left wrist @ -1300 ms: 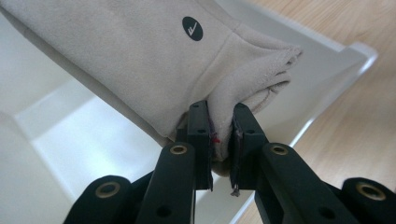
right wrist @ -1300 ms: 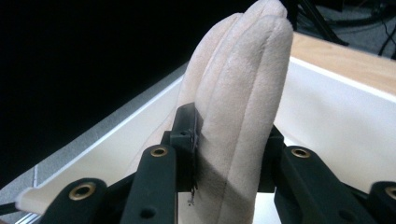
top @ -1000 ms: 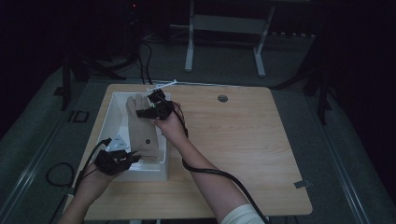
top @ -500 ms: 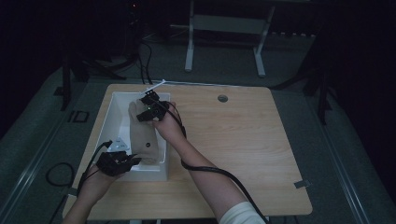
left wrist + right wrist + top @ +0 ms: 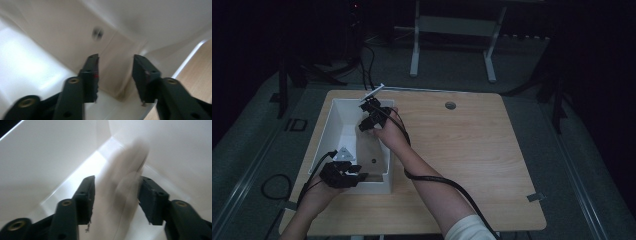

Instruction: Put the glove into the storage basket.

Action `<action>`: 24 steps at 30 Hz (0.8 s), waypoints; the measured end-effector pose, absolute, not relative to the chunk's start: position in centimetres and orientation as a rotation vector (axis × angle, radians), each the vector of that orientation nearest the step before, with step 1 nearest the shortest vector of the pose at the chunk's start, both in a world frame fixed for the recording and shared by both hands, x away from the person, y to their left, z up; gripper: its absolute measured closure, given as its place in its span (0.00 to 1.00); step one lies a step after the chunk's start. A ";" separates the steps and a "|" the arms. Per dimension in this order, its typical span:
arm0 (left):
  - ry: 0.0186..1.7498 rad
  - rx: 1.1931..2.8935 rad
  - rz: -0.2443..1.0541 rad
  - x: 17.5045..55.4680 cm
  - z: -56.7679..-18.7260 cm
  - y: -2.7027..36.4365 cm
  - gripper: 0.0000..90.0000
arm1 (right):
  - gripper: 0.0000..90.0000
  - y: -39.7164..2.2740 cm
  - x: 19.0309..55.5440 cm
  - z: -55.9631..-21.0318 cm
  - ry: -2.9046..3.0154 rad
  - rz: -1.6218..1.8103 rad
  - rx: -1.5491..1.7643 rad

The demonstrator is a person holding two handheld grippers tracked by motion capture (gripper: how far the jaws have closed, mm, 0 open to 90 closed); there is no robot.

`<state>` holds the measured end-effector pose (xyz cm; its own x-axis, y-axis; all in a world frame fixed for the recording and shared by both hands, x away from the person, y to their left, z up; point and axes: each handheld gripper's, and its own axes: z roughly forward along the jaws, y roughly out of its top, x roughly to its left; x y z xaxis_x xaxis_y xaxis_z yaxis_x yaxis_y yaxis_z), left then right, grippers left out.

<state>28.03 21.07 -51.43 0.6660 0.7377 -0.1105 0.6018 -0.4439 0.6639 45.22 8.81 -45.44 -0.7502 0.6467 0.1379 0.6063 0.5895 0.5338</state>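
Here, a white bin (image 5: 379,181) is seen on a table (image 5: 472,150); both grippers, left (image 5: 115,76) and right (image 5: 115,198), are held open inside, a blurred beige object (image 5: 120,195) between the right's jaws.

We see a white bin (image 5: 343,131) on a light wood-grain table (image 5: 472,150). Inside it lies a beige, tan-toned cloth (image 5: 371,152) bearing one small dark spot (image 5: 373,160); in the left gripper view the same cloth (image 5: 75,37) looks cream with a grey button-like dot (image 5: 98,33). Both grippers, left (image 5: 357,175) and right (image 5: 364,126), are black, with black cables (image 5: 432,175). The left one carries a grey triangular plate (image 5: 344,154). In the gripper views we see brass-coloured rivets (image 5: 74,80) on the black jaws. The sleeve (image 5: 469,227) is white. The floor (image 5: 592,150) is dull grey-green.
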 end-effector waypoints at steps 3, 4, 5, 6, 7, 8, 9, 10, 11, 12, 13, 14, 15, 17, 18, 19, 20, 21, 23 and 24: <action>1.043 2.182 0.282 28.0 -51.5 21.0 0.57 | 0.50 8.8 44.9 -45.4 2.723 0.884 1.053; 1.056 2.173 0.298 28.0 -51.5 21.0 0.54 | 0.49 8.7 44.8 -45.3 2.720 0.891 1.046; 1.070 2.150 0.308 28.0 -51.5 21.0 0.49 | 0.48 8.6 44.7 -45.3 2.720 0.904 1.035; 1.070 2.150 0.308 28.0 -51.5 21.0 0.46 | 0.48 8.6 44.7 -45.3 2.720 0.904 1.035; 1.114 2.081 0.323 27.9 -51.3 21.0 0.46 | 0.46 8.6 44.6 -45.3 2.721 0.909 1.028; 1.130 2.054 0.322 27.9 -51.2 21.0 0.35 | 0.43 8.2 44.4 -45.0 2.729 0.960 1.012; 1.124 2.043 0.307 27.8 -51.1 21.0 0.29 | 0.41 8.1 44.3 -44.9 2.732 0.976 1.004; 1.129 2.029 0.304 27.8 -51.0 20.9 0.22 | 0.39 7.9 44.2 -44.8 2.730 0.994 0.993; 1.137 2.017 0.311 27.7 -50.9 20.8 0.19 | 0.38 7.8 44.0 -44.6 2.723 1.013 0.988; 1.137 2.017 0.311 27.7 -50.9 20.8 0.17 | 0.38 7.8 44.0 -44.6 2.723 1.013 0.988; 1.143 1.998 0.314 27.7 -50.6 20.7 0.17 | 0.34 7.6 43.9 -44.3 2.723 1.037 0.982; 1.149 1.986 0.323 27.7 -50.4 20.6 0.14 | 0.29 7.2 43.7 -43.9 2.728 1.079 0.962; 1.157 1.971 0.334 27.6 -50.3 20.6 0.13 | 0.26 7.0 43.6 -43.6 2.732 1.101 0.947; 1.174 1.929 0.358 27.6 -49.8 20.6 0.12 | 0.25 6.3 43.4 -43.1 2.724 1.165 0.955; 1.174 1.929 0.358 27.6 -49.8 20.6 0.12 | 0.25 6.3 43.4 -43.1 2.724 1.165 0.955; 1.173 1.883 0.363 27.5 -49.1 20.7 0.12 | 0.24 6.0 43.3 -42.9 2.723 1.179 0.946; 1.174 1.874 0.360 27.5 -48.8 20.6 0.12 | 0.20 5.2 43.1 -42.5 2.728 1.197 0.914; 1.179 1.869 0.363 27.4 -48.6 20.5 0.12 | 0.20 4.8 43.1 -42.3 2.728 1.209 0.920; 1.175 1.871 0.360 27.3 -48.3 20.1 0.12 | 0.20 3.9 43.0 -42.0 2.724 1.224 0.918; 1.169 1.872 0.359 27.2 -48.0 19.8 0.12 | 0.20 3.1 42.9 -41.7 2.716 1.200 0.907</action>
